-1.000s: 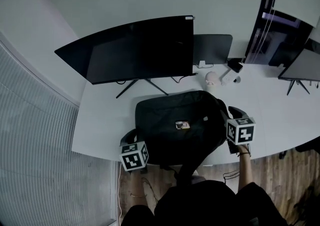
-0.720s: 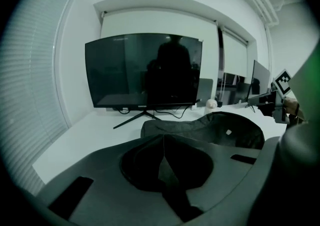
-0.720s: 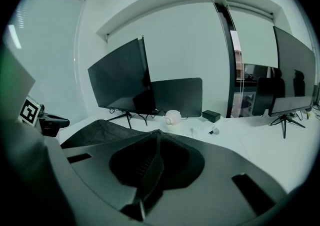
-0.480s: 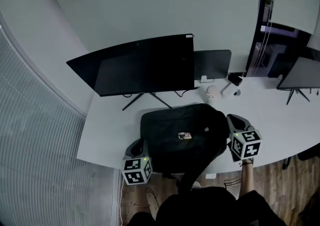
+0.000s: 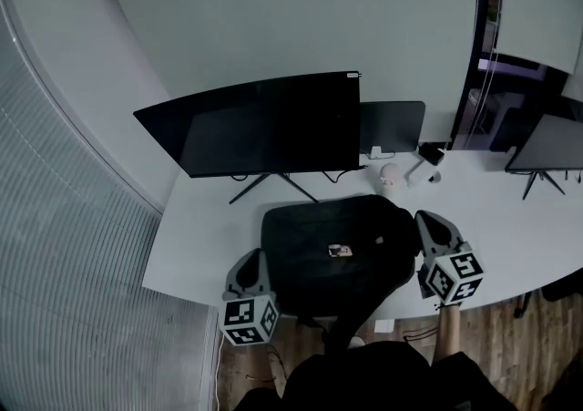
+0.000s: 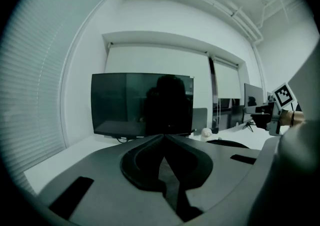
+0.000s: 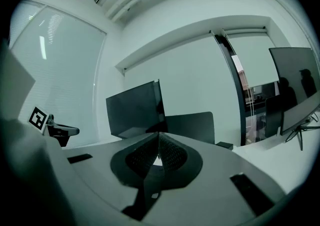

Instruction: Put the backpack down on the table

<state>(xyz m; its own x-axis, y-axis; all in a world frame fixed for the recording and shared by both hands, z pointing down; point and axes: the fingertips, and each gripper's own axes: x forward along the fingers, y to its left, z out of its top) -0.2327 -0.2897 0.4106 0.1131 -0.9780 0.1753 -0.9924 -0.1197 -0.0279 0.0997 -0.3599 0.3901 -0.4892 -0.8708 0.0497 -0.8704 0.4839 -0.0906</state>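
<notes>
On the table [image 5: 205, 227] the backpack [image 5: 332, 250] slumps soft and probably hefty, best taken by a strap, while the left gripper [image 5: 253, 259] and right gripper [image 5: 425, 220] flank it, both pinched together on nothing.

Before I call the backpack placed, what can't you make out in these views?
- Near edge of the backpack, head view: it merges with the person's dark torso, so overhang off the table can't be judged.
- Patch on the backpack, head view: too small to read.
- Small white object behind it, head view: too small to identify.
- Gripper views: the left gripper and right gripper block nearly all of the backpack with their own bodies.
</notes>
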